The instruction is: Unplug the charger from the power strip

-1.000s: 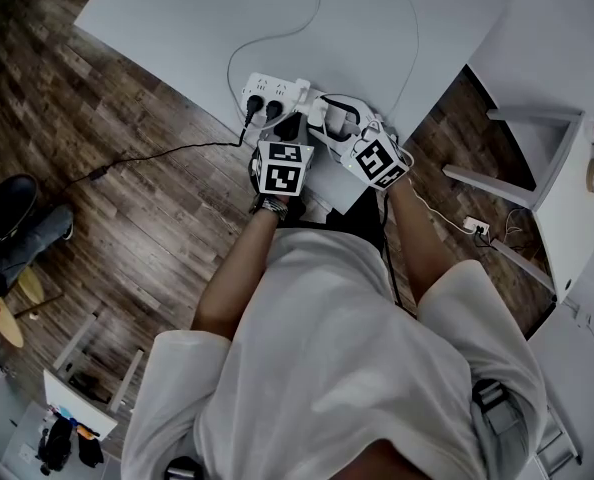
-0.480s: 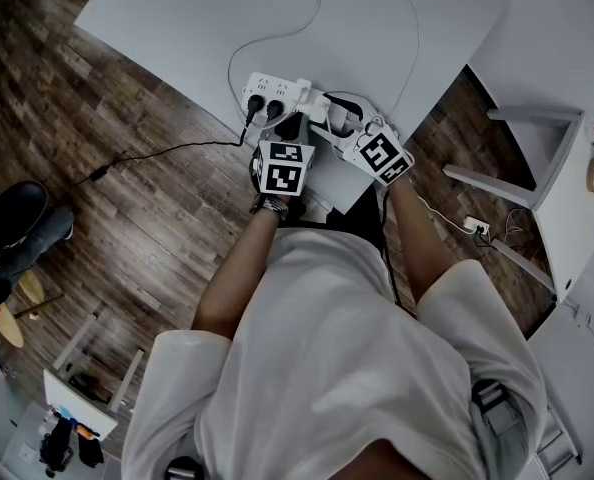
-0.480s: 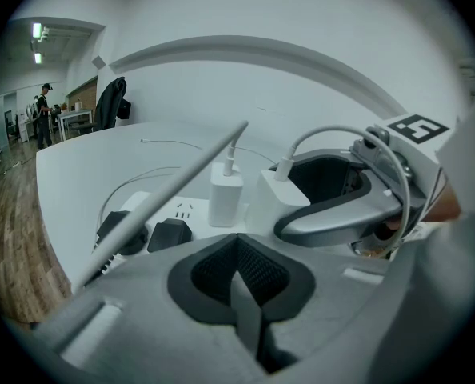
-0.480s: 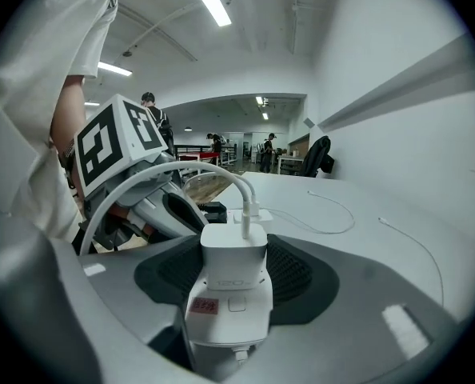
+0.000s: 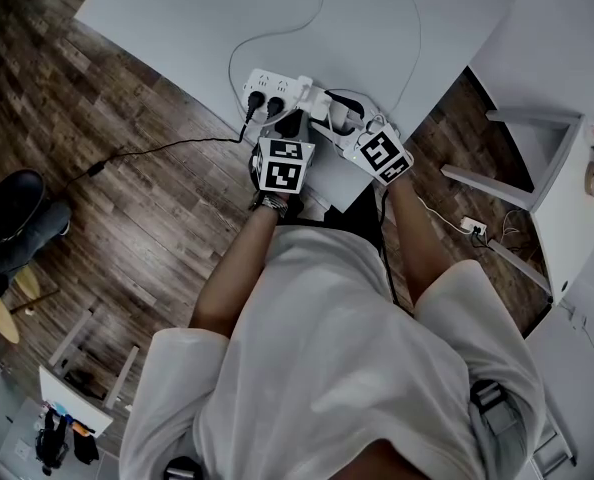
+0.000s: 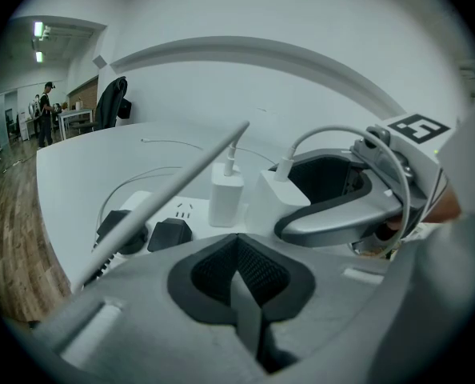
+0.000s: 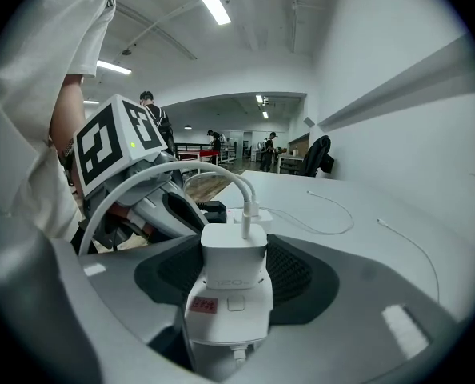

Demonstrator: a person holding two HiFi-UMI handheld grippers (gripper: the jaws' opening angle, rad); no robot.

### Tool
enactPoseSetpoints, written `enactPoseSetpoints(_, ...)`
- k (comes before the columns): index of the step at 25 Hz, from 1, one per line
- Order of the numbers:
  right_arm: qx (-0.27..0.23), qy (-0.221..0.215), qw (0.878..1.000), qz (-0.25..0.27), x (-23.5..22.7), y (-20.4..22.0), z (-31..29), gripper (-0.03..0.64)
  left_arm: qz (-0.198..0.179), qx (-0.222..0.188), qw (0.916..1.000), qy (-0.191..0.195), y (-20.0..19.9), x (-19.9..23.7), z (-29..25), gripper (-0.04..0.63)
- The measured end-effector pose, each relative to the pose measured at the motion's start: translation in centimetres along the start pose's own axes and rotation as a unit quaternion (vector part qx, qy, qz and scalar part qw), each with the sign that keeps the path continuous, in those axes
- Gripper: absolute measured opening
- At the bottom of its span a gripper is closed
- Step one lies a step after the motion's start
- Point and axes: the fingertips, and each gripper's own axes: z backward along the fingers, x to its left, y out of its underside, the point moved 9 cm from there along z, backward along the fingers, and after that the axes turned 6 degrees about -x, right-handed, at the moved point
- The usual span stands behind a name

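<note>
The white power strip (image 5: 267, 88) lies near the front edge of the white table (image 5: 177, 18), with two black plugs (image 6: 169, 234) in it. A white charger (image 7: 236, 262) with a white cable stands on the strip's end (image 7: 225, 322), which carries a red sticker. My right gripper (image 7: 237, 282) is shut on this charger, one pad on each side. In the left gripper view the same charger (image 6: 271, 202) shows beside a second, slimmer white charger (image 6: 225, 194). My left gripper (image 6: 245, 282) is shut right in front of the strip, nothing visible between its pads.
A black cable (image 5: 147, 151) runs from the strip over the table's edge across the wooden floor. Thin white cables (image 5: 277, 33) loop over the tabletop behind the strip. A white side table (image 5: 562, 183) stands at the right. Both grippers sit close together at the table's edge.
My right gripper has shifted slightly up the picture, toward the strip, and the strip has moved a little with it. The left gripper has hardly moved.
</note>
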Motion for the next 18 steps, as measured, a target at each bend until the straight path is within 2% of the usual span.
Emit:
enactPoseSetpoints(4,0.008,0.008,0.999,0.045,0.75,-0.19,0.11,0.253,0.001,0.003,1.0000,0.000,0.01,-0.09,-0.02,0.000)
enactPoseSetpoints(8,0.015,0.022,0.997,0.067,0.88,-0.44,0.33,0.253,0.000,0.003,1.0000,0.001,-0.05,-0.12,-0.17,0.000)
enactPoseSetpoints(15,0.014,0.029,0.997,0.072,1.03,-0.53,0.45,0.249,0.003,0.006,1.0000,0.000,-0.04,-0.19,-0.05,0.001)
enactPoseSetpoints(18,0.009,0.021,0.999,0.045,0.63,-0.28,0.34,0.249,0.003,0.003,1.0000,-0.004,-0.04,-0.10,0.02,0.000)
